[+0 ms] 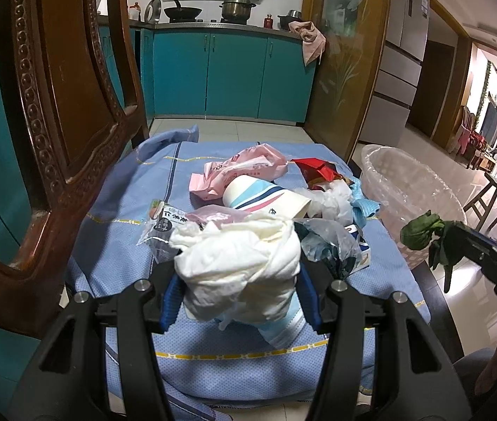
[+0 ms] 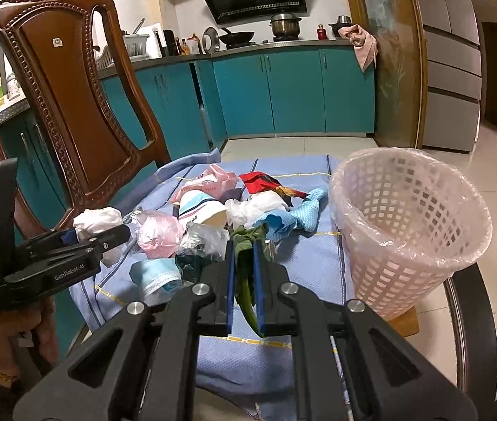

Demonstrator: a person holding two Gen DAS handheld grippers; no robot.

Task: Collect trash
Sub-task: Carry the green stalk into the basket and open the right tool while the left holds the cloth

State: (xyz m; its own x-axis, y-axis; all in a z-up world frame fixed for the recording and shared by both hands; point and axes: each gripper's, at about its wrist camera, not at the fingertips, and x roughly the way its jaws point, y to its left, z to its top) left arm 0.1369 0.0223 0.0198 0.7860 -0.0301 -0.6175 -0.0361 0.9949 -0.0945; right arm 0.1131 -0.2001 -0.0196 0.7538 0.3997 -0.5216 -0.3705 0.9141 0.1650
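Right wrist view takes in the biggest things first: a carved wooden chair [image 2: 73, 80] at the left, and a table under a blue cloth [image 2: 283, 273] that carries everything else. On the cloth's right side stands the basket [image 2: 406, 231], a white lattice bin lined with a clear bag, upright with its mouth open and tipped slightly toward the camera. Left of it spreads the trash pile [image 2: 220, 210]: a striped paper cup on its side, pink and clear plastic bags, a red wrapper, a blue cloth scrap and a face mask.

The 2 grippers each carry 1 piece. The right gripper [image 2: 245, 266] is clenched on a green leaf [image 2: 245, 245], a limp strip whose long axis runs along the fingers, its crumpled top sticking out past the tips and its tail hanging back between the pads. The left gripper [image 1: 238, 280] is clamped about half-wide on a white paper wad [image 1: 238, 259], which bulges above the blue pads and fills the gap between them.

The relation that matters is basket to claw. The basket lies just to the right of the right gripper and ahead of it, rim roughly level with the fingertips; the left gripper sits well apart, across the pile. I judge the right hand nearer, so its leaf likely goes in first, needing a short swing right over the rim.
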